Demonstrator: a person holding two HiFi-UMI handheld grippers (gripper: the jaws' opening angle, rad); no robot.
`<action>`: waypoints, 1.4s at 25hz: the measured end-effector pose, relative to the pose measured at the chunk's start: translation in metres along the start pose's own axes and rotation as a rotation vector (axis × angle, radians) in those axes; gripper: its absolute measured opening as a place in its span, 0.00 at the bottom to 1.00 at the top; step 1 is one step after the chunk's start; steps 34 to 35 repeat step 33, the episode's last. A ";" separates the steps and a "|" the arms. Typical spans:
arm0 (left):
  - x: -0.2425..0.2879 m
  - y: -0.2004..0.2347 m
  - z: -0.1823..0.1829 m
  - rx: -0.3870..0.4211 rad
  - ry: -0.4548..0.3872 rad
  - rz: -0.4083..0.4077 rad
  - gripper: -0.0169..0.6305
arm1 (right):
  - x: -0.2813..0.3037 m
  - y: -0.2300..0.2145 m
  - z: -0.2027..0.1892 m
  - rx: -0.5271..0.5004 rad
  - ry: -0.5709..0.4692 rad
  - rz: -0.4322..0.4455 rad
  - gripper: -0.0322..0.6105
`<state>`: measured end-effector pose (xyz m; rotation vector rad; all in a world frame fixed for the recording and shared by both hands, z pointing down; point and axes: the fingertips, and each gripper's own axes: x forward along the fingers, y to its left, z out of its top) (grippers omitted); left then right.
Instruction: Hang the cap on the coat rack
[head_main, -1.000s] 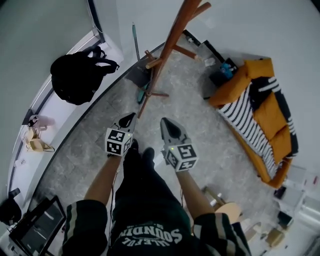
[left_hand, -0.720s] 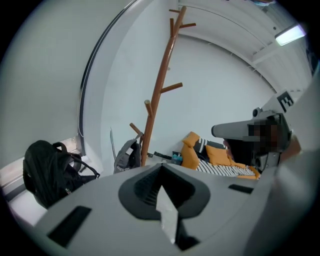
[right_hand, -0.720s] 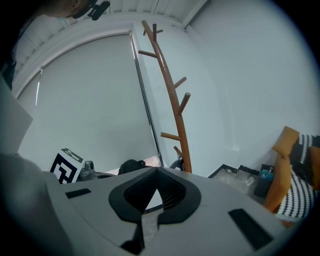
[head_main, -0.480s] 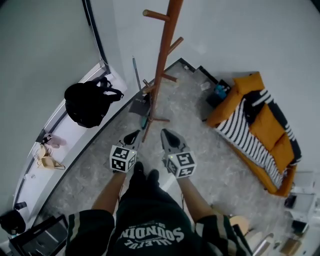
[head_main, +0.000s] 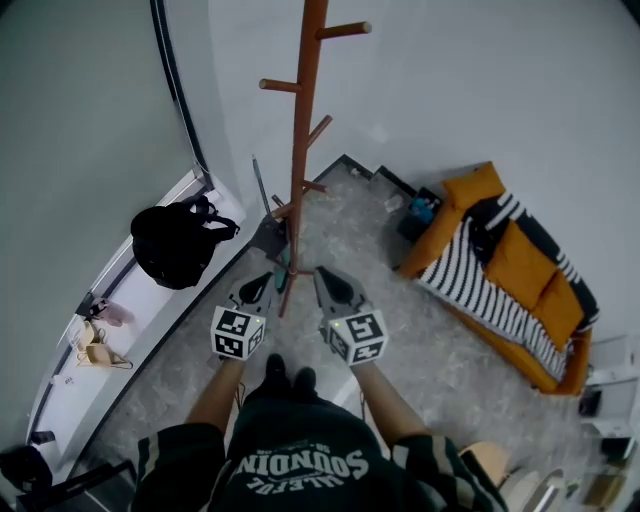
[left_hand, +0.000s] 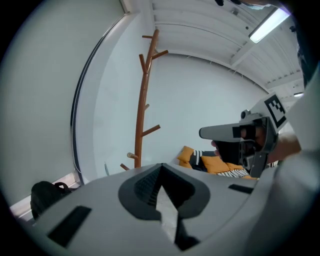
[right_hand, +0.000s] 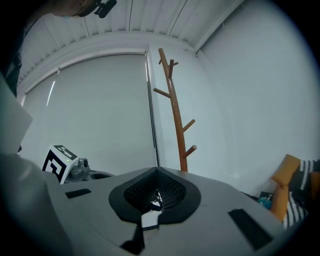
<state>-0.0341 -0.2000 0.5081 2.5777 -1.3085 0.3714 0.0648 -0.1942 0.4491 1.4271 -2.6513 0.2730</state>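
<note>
— Cap in a grip yet?

— No. I can't find the cap in any view, so I judge the job hasn't begun. The sound way, I reckon, is to sweep the head camera over the floor and ledge first. Then I'd close in with one tool opened wide, rather than go to the pegs empty.

— And the tools?

— Nearest me, the left gripper (head_main: 258, 284) and right gripper (head_main: 328, 280) sit side by side, pointing forward. Each has its jaws pressed together with nothing between them. Just past their tips stands the coat rack (head_main: 299, 150), its visible pegs bare. Further off are a black backpack (head_main: 172, 245) on the window ledge (head_main: 140, 310) to my left and an orange sofa (head_main: 510, 280) to my right.
</note>
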 end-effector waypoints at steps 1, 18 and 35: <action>0.000 0.000 0.006 0.006 -0.011 0.002 0.03 | 0.000 -0.002 0.002 0.007 -0.015 0.001 0.05; -0.013 -0.003 0.028 0.033 -0.057 0.008 0.03 | -0.016 0.005 0.025 -0.070 -0.043 0.009 0.05; -0.011 0.003 0.017 0.019 -0.040 0.015 0.03 | -0.010 0.009 0.023 -0.068 -0.033 0.025 0.05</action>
